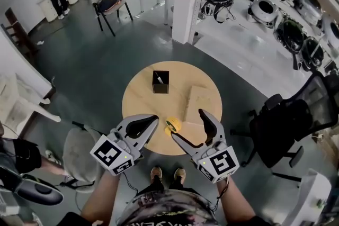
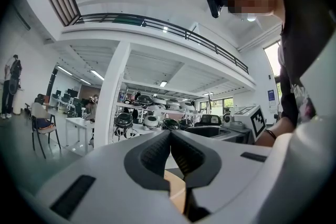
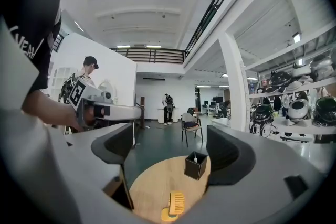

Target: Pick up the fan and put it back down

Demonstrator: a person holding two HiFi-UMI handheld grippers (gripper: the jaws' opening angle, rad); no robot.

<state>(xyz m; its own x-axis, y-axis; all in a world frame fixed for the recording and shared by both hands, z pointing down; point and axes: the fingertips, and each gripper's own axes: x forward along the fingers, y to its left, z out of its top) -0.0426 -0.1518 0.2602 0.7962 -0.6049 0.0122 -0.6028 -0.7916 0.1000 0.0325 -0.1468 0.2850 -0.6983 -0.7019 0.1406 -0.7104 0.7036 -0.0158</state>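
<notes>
A small yellow fan (image 1: pixel 173 125) stands on the round wooden table (image 1: pixel 143 98) near its front edge. In the right gripper view the fan (image 3: pixel 176 204) sits low, in front of the jaws and clear of both. My right gripper (image 1: pixel 186 124) hovers just right of the fan, open, with nothing between its pads (image 3: pixel 228 152). My left gripper (image 1: pixel 154 118) is held level just left of the fan, shut and empty. In the left gripper view its fingertips (image 2: pixel 170 134) meet with no gap.
A black open box (image 1: pixel 160 82) stands at the table's middle and shows as well in the right gripper view (image 3: pixel 196 165). A flat cardboard box (image 1: pixel 197 103) lies at the table's right. A black office chair (image 1: pixel 283 127) is to the right, a pale stool (image 1: pixel 79 153) at the left.
</notes>
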